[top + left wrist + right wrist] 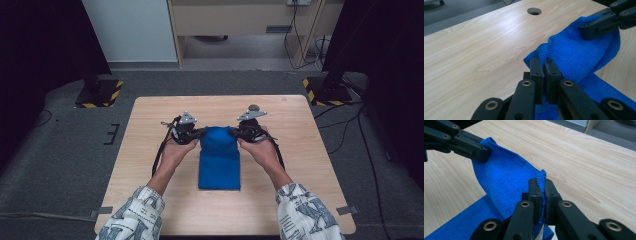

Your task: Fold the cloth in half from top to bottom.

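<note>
A light wooden tabletop (300,150) with rounded corners stands on grey carpet (65,150); a round hole (534,11) is cut through it near one edge. Grey tape tabs (104,210) mark the carpet at its near corners. Beyond it, two black stands rest on base plates edged with yellow-and-black hazard stripes (100,95), one at each side. Dark curtains (40,40) hang at left and right. At the back are a pale blue-white panel (132,30) and a beige wooden cabinet (240,20), with black cables (295,40) trailing down beside it. The light is even and soft.
</note>
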